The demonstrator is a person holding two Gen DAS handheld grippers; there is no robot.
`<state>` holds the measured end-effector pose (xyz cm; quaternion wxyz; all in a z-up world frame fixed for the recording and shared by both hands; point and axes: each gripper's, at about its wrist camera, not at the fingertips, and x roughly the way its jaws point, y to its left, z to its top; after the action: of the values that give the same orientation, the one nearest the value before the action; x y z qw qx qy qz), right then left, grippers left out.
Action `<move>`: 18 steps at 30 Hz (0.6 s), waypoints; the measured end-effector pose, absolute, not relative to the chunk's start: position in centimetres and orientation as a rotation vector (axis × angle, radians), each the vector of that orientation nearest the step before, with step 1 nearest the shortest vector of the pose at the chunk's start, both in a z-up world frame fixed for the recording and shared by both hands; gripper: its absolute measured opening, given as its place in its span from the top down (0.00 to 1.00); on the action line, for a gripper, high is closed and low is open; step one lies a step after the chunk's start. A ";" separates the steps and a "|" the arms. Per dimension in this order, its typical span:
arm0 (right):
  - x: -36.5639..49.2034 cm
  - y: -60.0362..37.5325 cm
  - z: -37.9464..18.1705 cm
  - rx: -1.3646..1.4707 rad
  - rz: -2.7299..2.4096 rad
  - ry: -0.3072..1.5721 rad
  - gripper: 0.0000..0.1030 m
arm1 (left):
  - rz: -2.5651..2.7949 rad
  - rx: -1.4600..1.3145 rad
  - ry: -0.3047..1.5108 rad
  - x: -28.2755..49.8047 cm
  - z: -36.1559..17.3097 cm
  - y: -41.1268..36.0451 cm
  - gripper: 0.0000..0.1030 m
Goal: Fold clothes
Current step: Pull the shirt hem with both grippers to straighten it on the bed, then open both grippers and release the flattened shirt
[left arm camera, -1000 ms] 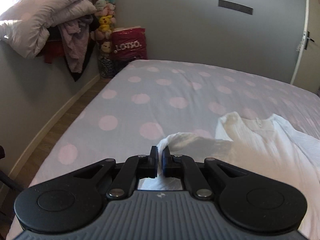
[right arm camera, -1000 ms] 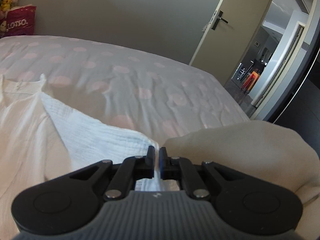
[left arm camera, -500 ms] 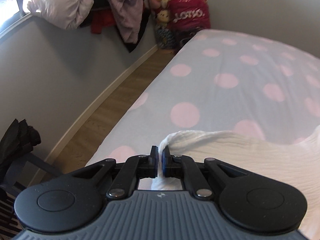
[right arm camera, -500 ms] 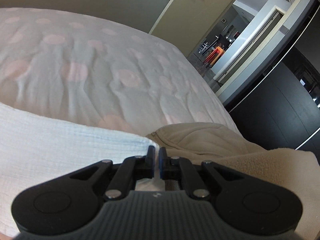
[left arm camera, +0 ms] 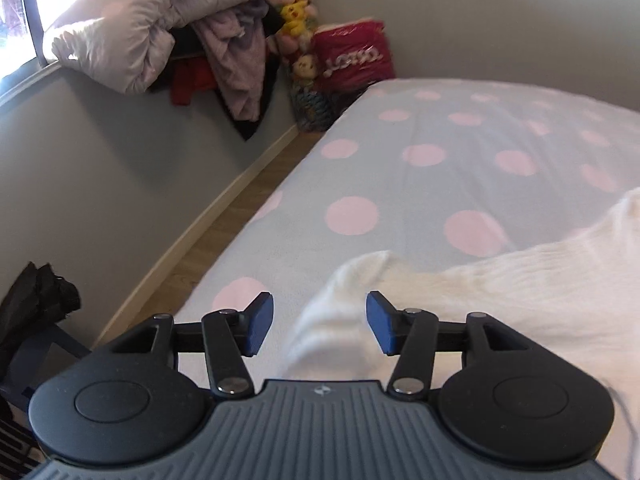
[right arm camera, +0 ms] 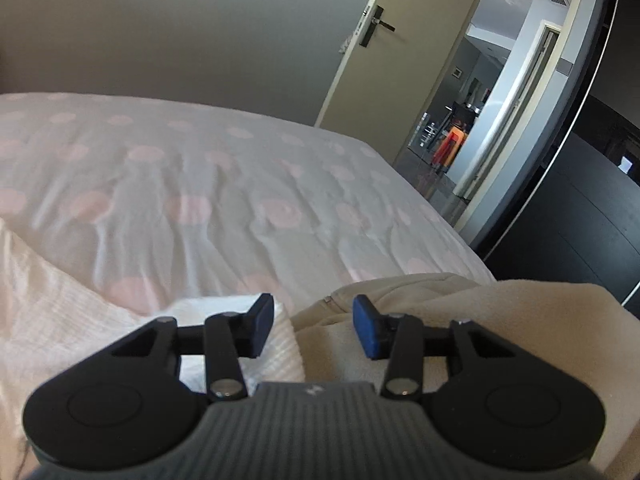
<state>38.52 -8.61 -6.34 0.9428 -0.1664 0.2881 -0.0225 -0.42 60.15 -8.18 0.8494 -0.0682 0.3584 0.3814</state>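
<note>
A white crinkled garment point(left arm camera: 500, 300) lies spread on the polka-dot bed point(left arm camera: 440, 168). My left gripper point(left arm camera: 320, 320) hovers over its near-left corner; its jaws are opening, and the cloth corner lies between the blue pads point(left arm camera: 260, 320) without being pressed. In the right wrist view the same white garment point(right arm camera: 80, 320) reaches under my right gripper point(right arm camera: 314, 326), whose jaws are also opening. Its corner rests by the left pad point(right arm camera: 262, 320), loose. A beige garment point(right arm camera: 460, 312) lies just right of it.
Left of the bed run a strip of wooden floor point(left arm camera: 224, 224) and a grey wall with a rolled duvet point(left arm camera: 140, 32), hanging clothes, plush toys and a red bag point(left arm camera: 352, 56). On the right an open door point(right arm camera: 400, 52) leads to a hallway, with a dark wardrobe point(right arm camera: 580, 220) beside it.
Both grippers were shut on corners of the white garment and have let go, jaws now apart. The garment's corners dropped onto the bed. Both views swung back toward the bed.
</note>
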 end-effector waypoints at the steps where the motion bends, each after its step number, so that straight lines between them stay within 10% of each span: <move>1: 37.2 -8.6 -5.7 -0.328 -0.021 0.584 0.55 | 0.764 -0.159 0.752 -1.3 -7.8 59.0 0.52; 18: 12.9 -8.9 -5.1 -0.214 0.354 0.752 0.64 | 0.321 -0.224 0.724 -11.7 -3.7 40.8 0.53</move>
<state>12.89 -8.91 -5.09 0.9094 -0.1038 0.3644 0.1716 -11.67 40.76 -3.72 0.9165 -0.1088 0.3519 0.1561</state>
